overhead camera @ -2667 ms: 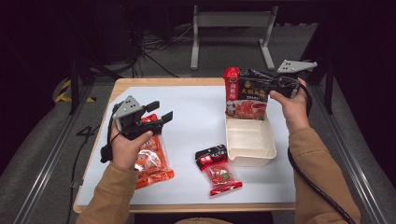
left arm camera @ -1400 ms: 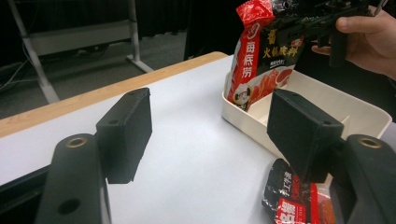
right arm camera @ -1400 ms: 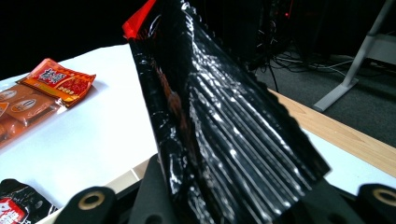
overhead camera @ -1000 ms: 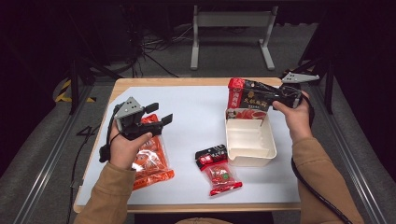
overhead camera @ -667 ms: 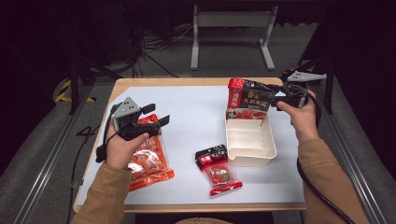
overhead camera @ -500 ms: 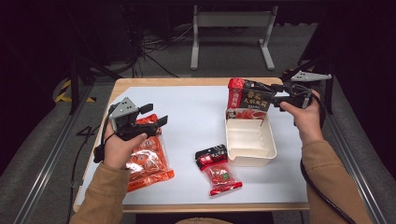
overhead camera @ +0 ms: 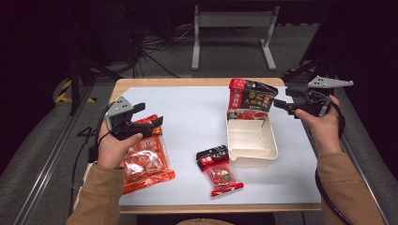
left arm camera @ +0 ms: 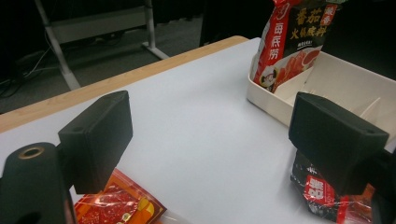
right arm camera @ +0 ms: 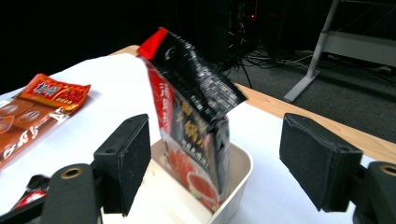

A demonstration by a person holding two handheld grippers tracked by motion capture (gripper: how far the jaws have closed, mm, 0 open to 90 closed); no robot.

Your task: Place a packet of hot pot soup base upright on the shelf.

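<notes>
Presently, the red-and-black pouch (overhead camera: pixel 249 96) stands upright in the far end of the cream tray (overhead camera: pixel 253 154), right of centre in the high view, leaning slightly. The right gripper (overhead camera: pixel 287 104) hangs just beside its upper right edge, jaws spread, nothing between them. The left gripper (overhead camera: pixel 146 119), left of centre, is likewise parted and empty above the orange packet (overhead camera: pixel 145 161). A small red sachet (overhead camera: pixel 218 171) lies at lower centre of the white table (overhead camera: pixel 192 117).

Judgement: the pouch looks light, its glossy film probably slippery and its body soft. The flat sealed top edge appears the stiffest place to pinch.
</notes>
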